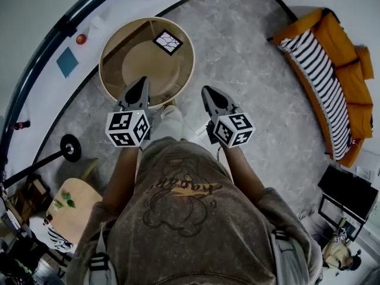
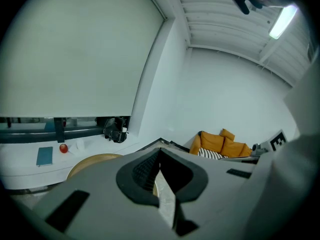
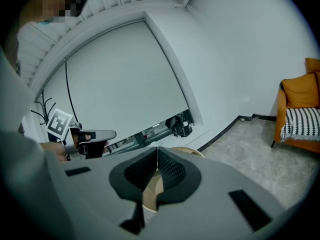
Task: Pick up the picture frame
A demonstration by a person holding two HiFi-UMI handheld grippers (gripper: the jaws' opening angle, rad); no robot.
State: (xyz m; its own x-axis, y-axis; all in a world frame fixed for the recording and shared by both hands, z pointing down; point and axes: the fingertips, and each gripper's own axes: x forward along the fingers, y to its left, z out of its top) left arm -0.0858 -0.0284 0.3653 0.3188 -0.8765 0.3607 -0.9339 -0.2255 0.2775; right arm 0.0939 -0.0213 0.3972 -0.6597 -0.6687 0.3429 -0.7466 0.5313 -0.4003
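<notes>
Holding left gripper [image 1: 142, 82] and right gripper [image 1: 206, 91] side by side by the round desk's [image 1: 102, 64] near rim, jaws of both closed on nothing; picture frame [image 1: 168, 41] lies flat at the far side, well apart, so no grasp yet

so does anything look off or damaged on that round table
Only the picture frame stands out: it seems to lie flat near the far rim of the round table, turned cornerwise, and dark branching lines cross its white face. Whether those are cracks or a printed pattern cannot be told.
</notes>
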